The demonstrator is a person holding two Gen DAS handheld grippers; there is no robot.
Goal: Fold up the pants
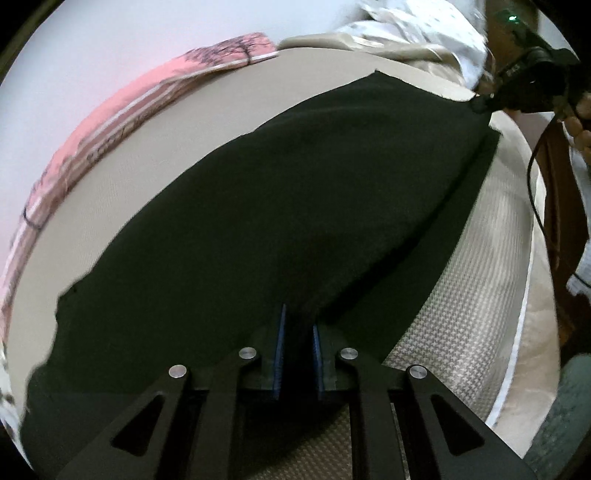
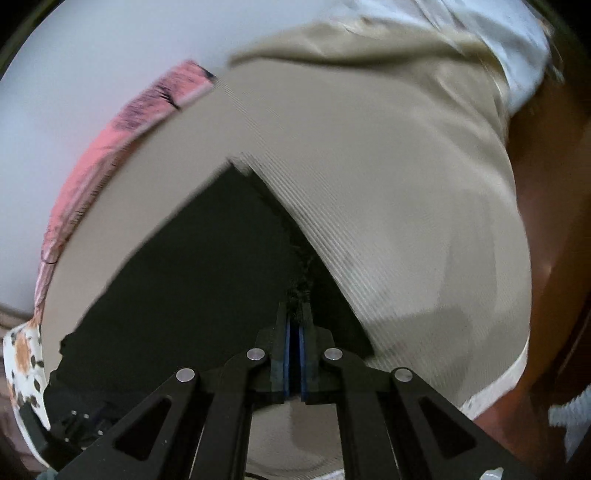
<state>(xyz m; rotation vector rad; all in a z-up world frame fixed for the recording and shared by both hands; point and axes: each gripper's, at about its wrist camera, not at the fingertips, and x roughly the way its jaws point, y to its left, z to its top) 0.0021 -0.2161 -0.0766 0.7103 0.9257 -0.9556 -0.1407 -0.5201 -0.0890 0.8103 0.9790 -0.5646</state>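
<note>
Black pants (image 1: pixel 280 206) lie spread across a beige bed sheet (image 1: pixel 155 162). In the left wrist view my left gripper (image 1: pixel 299 325) is shut on the near edge of the pants, with dark cloth between its blue pads. My right gripper (image 1: pixel 484 103) shows at the far right corner of the pants, pinching it. In the right wrist view my right gripper (image 2: pixel 295 314) is shut on the hem of the pants (image 2: pixel 207 266), with frayed black cloth between its tips. The left gripper (image 2: pixel 66 424) shows dimly at the lower left.
A pink patterned pillow (image 1: pixel 110 114) lies along the far edge of the bed by a pale wall. A beige and white bundle of bedding (image 1: pixel 406 33) lies at the far right. The mattress edge (image 1: pixel 517 295) drops off to a brown wooden frame (image 2: pixel 546 258) on the right.
</note>
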